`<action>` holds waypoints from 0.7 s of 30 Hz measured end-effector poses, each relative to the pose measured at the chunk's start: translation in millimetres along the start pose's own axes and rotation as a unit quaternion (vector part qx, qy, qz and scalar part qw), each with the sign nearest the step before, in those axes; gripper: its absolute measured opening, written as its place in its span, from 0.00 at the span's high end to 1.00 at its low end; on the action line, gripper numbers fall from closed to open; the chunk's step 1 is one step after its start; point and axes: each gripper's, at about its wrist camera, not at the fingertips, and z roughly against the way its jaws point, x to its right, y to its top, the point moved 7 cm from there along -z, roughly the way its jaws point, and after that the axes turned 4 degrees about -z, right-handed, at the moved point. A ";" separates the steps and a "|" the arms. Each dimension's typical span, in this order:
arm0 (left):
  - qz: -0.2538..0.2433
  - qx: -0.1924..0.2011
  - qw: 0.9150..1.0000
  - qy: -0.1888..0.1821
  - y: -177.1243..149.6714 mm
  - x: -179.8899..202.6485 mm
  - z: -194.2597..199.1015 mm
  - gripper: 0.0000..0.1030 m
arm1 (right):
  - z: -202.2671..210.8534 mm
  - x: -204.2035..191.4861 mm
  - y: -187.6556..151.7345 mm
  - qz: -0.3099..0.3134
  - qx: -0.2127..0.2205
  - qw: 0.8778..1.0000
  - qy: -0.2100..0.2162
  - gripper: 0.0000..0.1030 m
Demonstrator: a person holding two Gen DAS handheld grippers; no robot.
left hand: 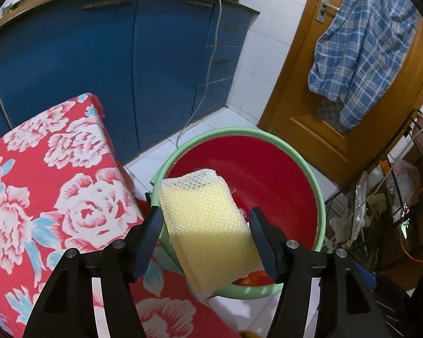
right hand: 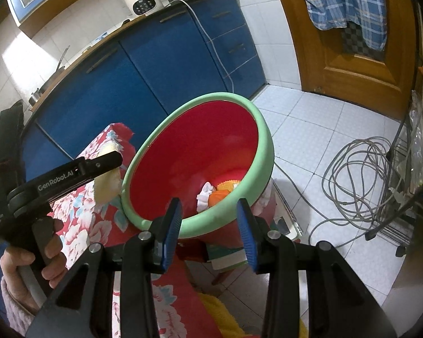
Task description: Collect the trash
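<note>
A yellow sponge (left hand: pixel 206 225) wrapped in white mesh sits between the fingers of my left gripper (left hand: pixel 204 225), which is shut on it, both blue pads against its sides. It hangs tilted over the near rim of the red bin with a green rim (left hand: pixel 321 197). From the right wrist view, the left gripper (right hand: pixel 110 160) shows side-on at the bin's left edge, the sponge (right hand: pixel 107 183) below its tip. My right gripper (right hand: pixel 208 225) stands open and empty just before the bin's green rim (right hand: pixel 265 140). White tissue (right hand: pixel 206 194) and orange scraps (right hand: pixel 222 193) lie in the bin.
A table under a red floral cloth (left hand: pixel 56 197) stands left of the bin. Blue cabinets (left hand: pixel 127 70) run behind it. A wooden door (left hand: pixel 310 98) with a plaid shirt (left hand: pixel 361 56) is at right. Coiled grey cable (right hand: pixel 358 169) lies on the tiled floor beside a wire rack (right hand: pixel 409 169).
</note>
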 end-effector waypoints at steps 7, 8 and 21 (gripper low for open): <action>0.000 -0.002 1.000 0.003 -1.3 -0.9 1.5 0.31 | 1.6 -0.6 -0.5 0.002 0.001 1.000 0.002 0.59; 0.001 -0.002 1.000 0.003 -1.5 -2.3 2.3 0.31 | 2.3 -1.5 -0.8 0.003 0.002 1.000 0.003 0.59; 0.020 0.013 0.999 0.035 -19.5 -26.8 45.0 0.31 | 21.8 -33.2 -6.7 0.033 0.014 0.999 0.017 0.44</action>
